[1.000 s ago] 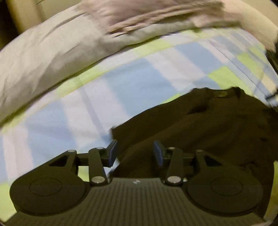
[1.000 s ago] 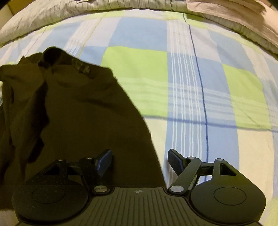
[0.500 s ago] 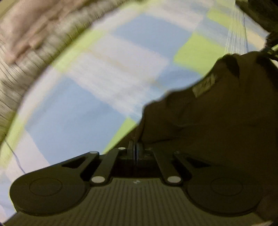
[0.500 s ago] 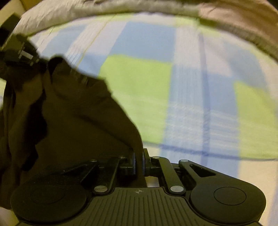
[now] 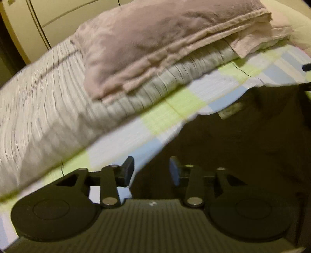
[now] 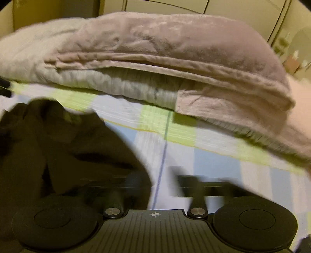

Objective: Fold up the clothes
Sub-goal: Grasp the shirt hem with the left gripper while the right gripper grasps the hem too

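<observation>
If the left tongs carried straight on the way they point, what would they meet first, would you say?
Most likely the edge of the dark garment on the checked sheet, just ahead of the open left tongs; depth is hard to judge through the blur.

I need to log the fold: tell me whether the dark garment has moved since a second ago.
Yes. In the right wrist view the dark garment now reaches nearly to the folded pink blanket at the bed's far end; earlier it lay well short of it.

My bed's blue, green and white checked sheet [image 5: 171,109], striped grey bedding [image 5: 48,109] under a folded pinkish blanket [image 6: 165,44], cream wardrobe doors [image 5: 64,17] behind, dim yellowish light.
</observation>
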Motion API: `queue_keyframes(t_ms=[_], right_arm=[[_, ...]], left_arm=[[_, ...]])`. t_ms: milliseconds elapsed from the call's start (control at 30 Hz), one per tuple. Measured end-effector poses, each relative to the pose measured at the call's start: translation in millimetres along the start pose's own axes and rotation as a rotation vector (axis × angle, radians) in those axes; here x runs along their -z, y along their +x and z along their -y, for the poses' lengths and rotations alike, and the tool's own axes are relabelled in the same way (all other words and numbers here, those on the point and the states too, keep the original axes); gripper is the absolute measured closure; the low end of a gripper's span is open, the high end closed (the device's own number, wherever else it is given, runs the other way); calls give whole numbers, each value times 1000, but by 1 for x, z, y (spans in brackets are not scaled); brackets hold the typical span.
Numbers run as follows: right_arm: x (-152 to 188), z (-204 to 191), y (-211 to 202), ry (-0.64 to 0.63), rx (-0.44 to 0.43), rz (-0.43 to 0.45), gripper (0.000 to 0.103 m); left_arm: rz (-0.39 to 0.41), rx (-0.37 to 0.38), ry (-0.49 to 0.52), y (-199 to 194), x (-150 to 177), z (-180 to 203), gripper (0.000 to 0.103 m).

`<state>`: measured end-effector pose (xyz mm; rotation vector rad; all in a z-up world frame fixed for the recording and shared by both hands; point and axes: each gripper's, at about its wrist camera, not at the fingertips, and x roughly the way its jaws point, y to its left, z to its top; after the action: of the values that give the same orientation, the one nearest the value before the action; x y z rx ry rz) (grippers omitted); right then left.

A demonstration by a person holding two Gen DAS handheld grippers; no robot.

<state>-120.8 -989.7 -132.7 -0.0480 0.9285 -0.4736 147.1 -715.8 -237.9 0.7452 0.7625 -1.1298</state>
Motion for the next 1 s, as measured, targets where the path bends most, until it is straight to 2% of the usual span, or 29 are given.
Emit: queue_keyframes(t_ms=[33, 133, 233, 333, 400, 433, 467, 533, 600, 667, 733, 800, 833, 867, 900, 933, 967, 1000], right_arm=[[4, -7, -3, -8, 3, 9, 28], [34, -27, -22, 45, -77, -39, 28], [84, -56, -53, 168, -199, -126, 28], [142, -95, -91, 271, -354, -238, 28], [179, -123, -118, 334, -450, -326, 28], [198, -137, -131, 379, -490, -369, 28], [212, -149, -141, 417, -521, -403, 28], [237, -175, -159, 482, -576, -454, 28], [252, -198, -171, 509, -605, -462, 28], [258, -220, -176, 510, -624, -452, 28], [261, -241, -178, 511, -629, -429, 29], [259, -257, -175, 513, -621, -401, 29], [258, -263, -172, 516, -618, -383, 29], [257, -267, -168, 519, -617, -372, 29], [255, -270, -165, 524, -609, -366, 37], [253, -269, -160, 528, -588, -369, 71], [252, -267, -156, 535, -572, -386, 95], [252, -261, -152, 568, -583, -412, 99]], left_arm=[[-16, 13, 1, -8, 14, -2, 61], [-81, 50, -35, -38, 66, -9, 60], [-159, 110, -130, -74, 130, -16, 59], [-231, 210, -234, -119, 195, -6, 56], [-252, 285, -216, -149, 228, 15, 50], [-258, 315, -193, -161, 242, 26, 41], [-248, 324, -132, -169, 251, 38, 36], [-228, 332, -13, -182, 266, 60, 35], [-203, 285, 70, -179, 273, 67, 35], [-187, 292, 33, -169, 272, 56, 35], [-184, 311, -46, -156, 269, 40, 36], [-225, 346, -99, -136, 267, 30, 38], [-246, 364, -126, -126, 266, 24, 44], [-270, 380, -146, -117, 266, 21, 66], [-306, 395, -144, -110, 267, 22, 83], [-335, 412, -134, -107, 269, 26, 97], [-336, 419, -116, -111, 271, 31, 97], [-332, 422, -106, -118, 273, 35, 98]])
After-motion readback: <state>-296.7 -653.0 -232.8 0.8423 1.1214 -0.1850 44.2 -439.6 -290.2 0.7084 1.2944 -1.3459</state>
